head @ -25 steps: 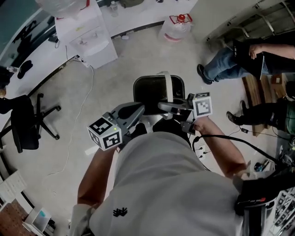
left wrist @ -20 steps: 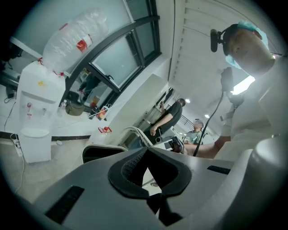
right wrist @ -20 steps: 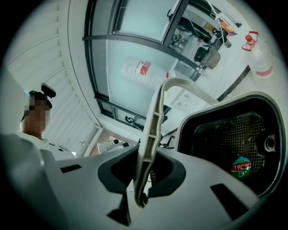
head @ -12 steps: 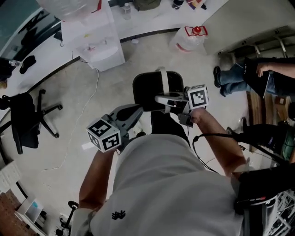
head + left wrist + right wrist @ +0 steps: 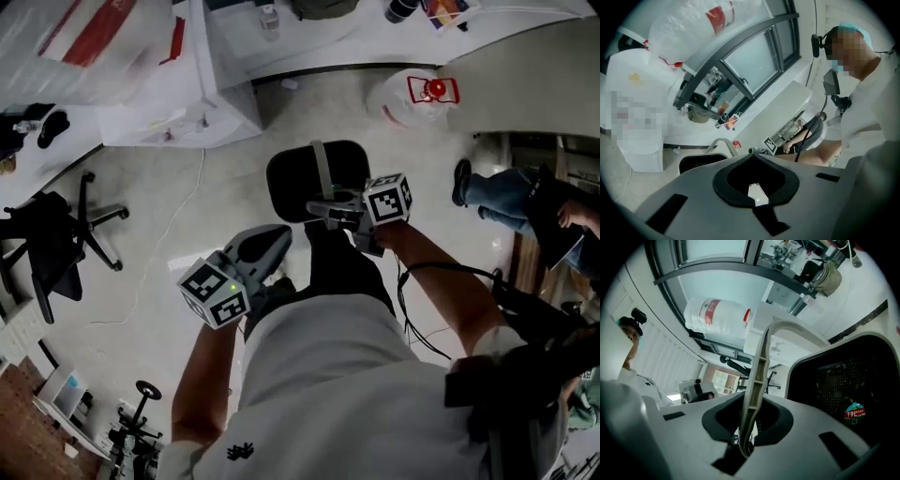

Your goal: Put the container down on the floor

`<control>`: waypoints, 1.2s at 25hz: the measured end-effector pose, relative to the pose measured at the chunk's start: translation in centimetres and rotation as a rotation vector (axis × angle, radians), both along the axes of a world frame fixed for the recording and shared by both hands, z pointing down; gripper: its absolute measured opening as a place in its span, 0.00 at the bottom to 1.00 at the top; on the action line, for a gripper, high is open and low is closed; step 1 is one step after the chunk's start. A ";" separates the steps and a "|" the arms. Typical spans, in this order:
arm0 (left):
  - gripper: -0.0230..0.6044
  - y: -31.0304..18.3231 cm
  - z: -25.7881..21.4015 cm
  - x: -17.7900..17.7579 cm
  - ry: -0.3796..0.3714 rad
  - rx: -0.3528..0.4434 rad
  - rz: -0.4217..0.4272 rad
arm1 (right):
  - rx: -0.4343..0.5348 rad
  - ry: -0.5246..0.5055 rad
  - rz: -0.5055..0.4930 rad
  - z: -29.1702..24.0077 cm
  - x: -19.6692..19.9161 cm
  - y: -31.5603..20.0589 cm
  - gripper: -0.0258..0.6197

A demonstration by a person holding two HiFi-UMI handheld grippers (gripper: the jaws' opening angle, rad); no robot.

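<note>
A black, open-topped container [image 5: 298,183] hangs above the floor just ahead of my legs. Its pale grey handle [image 5: 323,167] arches over the top. My right gripper [image 5: 325,210] is shut on that handle. In the right gripper view the handle [image 5: 757,371] runs up from between the jaws of the right gripper [image 5: 746,430], with the container's dark inside [image 5: 836,380] to the right. My left gripper [image 5: 277,238] is held lower left of the container, apart from it, shut and empty. The left gripper view shows the left gripper [image 5: 757,193] pointing at the container's rim [image 5: 698,161].
A white water dispenser [image 5: 187,103] stands at the far left, with a clear water jug [image 5: 424,97] on the floor at the far right. An office chair [image 5: 52,239] is at the left. A seated person's legs [image 5: 502,199] are at the right. A thin cable [image 5: 161,253] lies on the floor.
The right gripper keeps its hold on the handle. The container has drifted slightly farther from me in the picture, and the head view has swung, sliding the room sideways.
</note>
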State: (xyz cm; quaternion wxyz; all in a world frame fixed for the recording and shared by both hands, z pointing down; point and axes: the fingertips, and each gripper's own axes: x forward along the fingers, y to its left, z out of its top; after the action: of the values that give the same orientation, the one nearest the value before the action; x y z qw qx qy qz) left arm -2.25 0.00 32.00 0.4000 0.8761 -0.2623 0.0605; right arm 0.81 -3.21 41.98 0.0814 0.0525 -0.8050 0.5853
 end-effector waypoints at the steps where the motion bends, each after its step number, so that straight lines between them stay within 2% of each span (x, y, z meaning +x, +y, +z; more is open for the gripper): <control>1: 0.05 -1.3 0.5 0.4 -0.002 -0.015 -0.013 | -0.006 0.001 -0.006 1.1 0.3 -1.4 0.10; 8: 0.05 -8.4 3.7 1.9 0.023 -0.091 -0.069 | 0.000 0.032 -0.020 8.3 1.0 -11.5 0.10; 13: 0.05 -12.5 6.0 3.6 0.056 -0.101 -0.088 | 0.018 0.065 -0.037 13.3 1.6 -17.4 0.10; 18: 0.05 -15.1 8.5 4.2 0.055 -0.118 -0.082 | -0.010 0.068 -0.010 18.0 1.4 -22.4 0.10; 24: 0.05 -17.0 12.5 4.3 0.049 -0.130 -0.061 | -0.043 0.063 0.011 25.0 1.1 -26.8 0.10; 30: 0.05 -18.8 16.3 2.8 0.040 -0.138 -0.061 | -0.045 0.070 0.014 31.5 -0.2 -29.1 0.10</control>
State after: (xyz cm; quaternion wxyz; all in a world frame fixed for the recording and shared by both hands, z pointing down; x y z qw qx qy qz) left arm 0.54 -18.75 48.35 0.4662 0.8391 -0.2759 0.0489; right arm 0.61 -32.27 73.50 0.1066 0.0766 -0.7878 0.6018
